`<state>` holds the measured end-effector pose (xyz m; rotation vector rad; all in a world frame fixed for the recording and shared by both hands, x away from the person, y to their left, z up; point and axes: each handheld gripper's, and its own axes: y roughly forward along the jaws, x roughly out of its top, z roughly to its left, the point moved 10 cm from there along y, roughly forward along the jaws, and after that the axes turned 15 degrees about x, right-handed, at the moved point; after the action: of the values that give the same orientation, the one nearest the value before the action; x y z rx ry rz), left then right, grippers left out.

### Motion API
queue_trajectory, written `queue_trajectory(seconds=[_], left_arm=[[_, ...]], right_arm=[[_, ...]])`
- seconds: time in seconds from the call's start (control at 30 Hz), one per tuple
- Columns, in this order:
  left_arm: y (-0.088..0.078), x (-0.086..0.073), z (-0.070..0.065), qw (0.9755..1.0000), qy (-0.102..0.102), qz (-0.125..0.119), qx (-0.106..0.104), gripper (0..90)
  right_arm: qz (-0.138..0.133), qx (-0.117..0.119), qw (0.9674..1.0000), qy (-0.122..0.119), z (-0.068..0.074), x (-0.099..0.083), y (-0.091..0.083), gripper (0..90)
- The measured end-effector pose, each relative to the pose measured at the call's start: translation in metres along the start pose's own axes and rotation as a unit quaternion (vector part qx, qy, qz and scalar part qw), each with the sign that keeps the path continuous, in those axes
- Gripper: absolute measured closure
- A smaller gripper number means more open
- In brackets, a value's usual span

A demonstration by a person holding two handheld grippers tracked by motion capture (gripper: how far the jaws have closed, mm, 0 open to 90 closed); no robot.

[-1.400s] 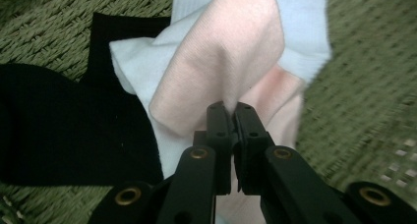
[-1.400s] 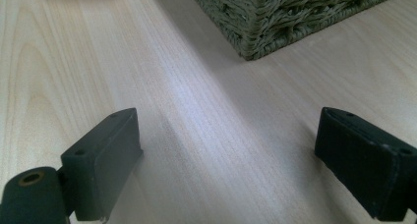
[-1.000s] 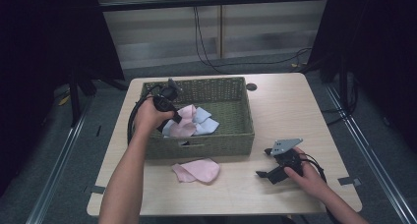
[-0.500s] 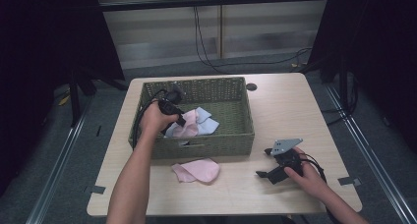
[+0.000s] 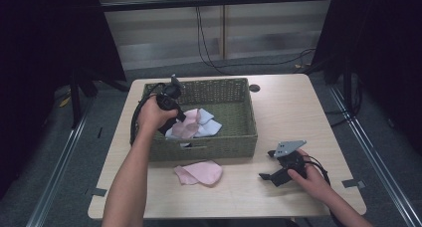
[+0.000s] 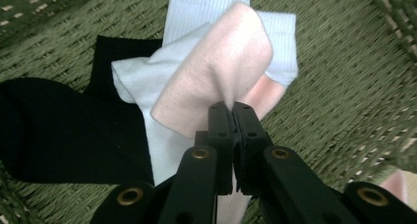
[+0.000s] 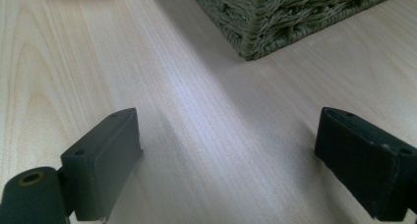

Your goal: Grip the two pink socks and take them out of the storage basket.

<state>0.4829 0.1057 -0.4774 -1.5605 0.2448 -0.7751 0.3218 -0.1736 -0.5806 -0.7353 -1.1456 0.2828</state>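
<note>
My left gripper (image 5: 176, 120) reaches down into the green wicker basket (image 5: 209, 150). In the left gripper view it (image 6: 231, 106) is shut on a fold of a pink sock (image 6: 216, 71), and its jaws have just been closing tighter on it. The pinched sock is drawn up off a white sock (image 6: 133, 76), with a black sock (image 6: 59, 130) beside them on the basket floor. A second pink sock (image 5: 199, 172) lies on the table in front of the basket. My right gripper (image 5: 266, 165) rests on the table at the right, open, with bare wood between its jaws (image 7: 226, 135).
The basket's front corner (image 7: 275, 17) stands just ahead of the right gripper. A dark round cap (image 5: 255, 87) sits in the tabletop behind the basket. Cables trail from both grippers. The light wooden table (image 5: 298, 112) ends at dark floor on every side.
The left hand has risen a little inside the basket, pulling the pink sock up with it. The right hand and its gripper have stayed put.
</note>
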Motion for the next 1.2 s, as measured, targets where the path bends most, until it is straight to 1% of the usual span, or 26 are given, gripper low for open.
queue_trajectory(seconds=[0.03, 0.07, 0.1, 0.13, 0.17, 0.2, 0.23, 0.27, 0.3, 0.37, 0.4, 0.43, 0.47, 0.5, 0.53, 0.67, 0.73, 0.77, 0.93, 1.03, 1.2], left_arm=[[0.0, 0.0, 0.0, 1.0, 0.0, 0.0, 0.0, 87.6], [-0.006, 0.0, 0.0, 1.0, -0.001, 0.001, -0.005, 87.6], [-0.006, 0.0, 0.0, 1.0, -0.001, 0.001, -0.005, 87.6], [-0.015, 0.002, 0.0, 1.0, 0.0, -0.003, -0.005, 87.6], [-0.015, 0.002, 0.0, 1.0, 0.0, -0.003, -0.005, 87.6], [-0.025, 0.004, -0.001, 0.9999, -0.001, -0.01, -0.008, 87.6], [-0.025, 0.004, -0.001, 0.9999, -0.001, -0.01, -0.008, 87.6], [-0.033, 0.004, -0.002, 0.9999, -0.004, -0.012, -0.012, 87.6], [-0.037, 0.004, -0.002, 0.9999, 0.001, -0.009, -0.014, 87.6], [-0.043, 0.003, -0.003, 0.9999, 0.001, -0.008, -0.015, 87.6], [-0.047, 0.003, -0.004, 0.9998, 0.006, -0.007, -0.017, 87.6], [-0.047, 0.003, -0.004, 0.9998, 0.006, -0.007, -0.017, 87.6], [-0.053, 0.003, -0.006, 0.9997, 0.009, -0.008, -0.019, 87.6], [-0.053, 0.003, -0.006, 0.9997, 0.009, -0.008, -0.019, 87.6], [-0.058, 0.003, -0.006, 0.9997, 0.015, -0.007, -0.017, 87.6], [-0.074, 0.006, -0.011, 0.9993, 0.024, -0.015, -0.024, 87.6], [-0.077, 0.006, -0.011, 0.9992, 0.024, -0.016, -0.027, 87.5], [-0.083, 0.007, -0.013, 0.9989, 0.025, -0.021, -0.033, 87.5], [-0.096, 0.009, -0.015, 0.9987, 0.03, -0.021, -0.036, 87.5], [-0.099, 0.01, -0.016, 0.9986, 0.03, -0.023, -0.036, 87.5], [-0.111, 0.011, -0.018, 0.9983, 0.039, -0.025, -0.035, 87.4]], right_arm=[[0.0, 0.0, 1.0, 0.0, 0.0, 0.0, 0.0, 9.3], [0.001, -0.001, 1.0, 0.0, 0.0, 0.0, 0.0, 9.3], [0.001, -0.001, 1.0, 0.0, 0.0, 0.0, 0.0, 9.3], [0.001, -0.001, 1.0, 0.0, 0.0, 0.0, 0.0, 9.3], [0.001, -0.001, 1.0, 0.0, 0.0, 0.0, 0.0, 9.3], [0.0, 0.0, 1.0, 0.0, 0.0, 0.0, 0.0, 9.3], [0.0, 0.0, 1.0, 0.0, 0.0, 0.0, 0.0, 9.3], [0.0, -0.003, 1.0, -0.003, -0.001, 0.0, 0.0, 9.3], [0.0, -0.003, 1.0, -0.002, -0.001, 0.0, 0.0, 9.3], [0.0, -0.003, 1.0, -0.002, -0.001, 0.0, 0.0, 9.3], [-0.001, -0.002, 1.0, -0.002, -0.001, 0.0, 0.0, 9.3], [-0.001, -0.002, 1.0, -0.002, -0.001, 0.0, 0.0, 9.3], [-0.001, -0.002, 1.0, -0.003, -0.001, 0.0, 0.0, 9.3], [-0.001, -0.002, 1.0, -0.003, -0.001, 0.0, 0.0, 9.3], [0.0, -0.003, 1.0, -0.002, -0.001, 0.0, 0.0, 9.3], [0.0, -0.003, 1.0, -0.002, -0.001, 0.0, 0.0, 9.3], [0.0, -0.002, 1.0, -0.001, -0.001, 0.0, 0.0, 9.3], [0.0, -0.002, 1.0, -0.001, -0.001, 0.0, 0.0, 9.3], [0.0, -0.003, 1.0, -0.003, -0.001, 0.0, 0.0, 9.3], [0.0, -0.003, 1.0, -0.003, -0.001, 0.0, 0.0, 9.3], [0.0, -0.002, 1.0, -0.002, -0.001, 0.0, 0.0, 9.3]])
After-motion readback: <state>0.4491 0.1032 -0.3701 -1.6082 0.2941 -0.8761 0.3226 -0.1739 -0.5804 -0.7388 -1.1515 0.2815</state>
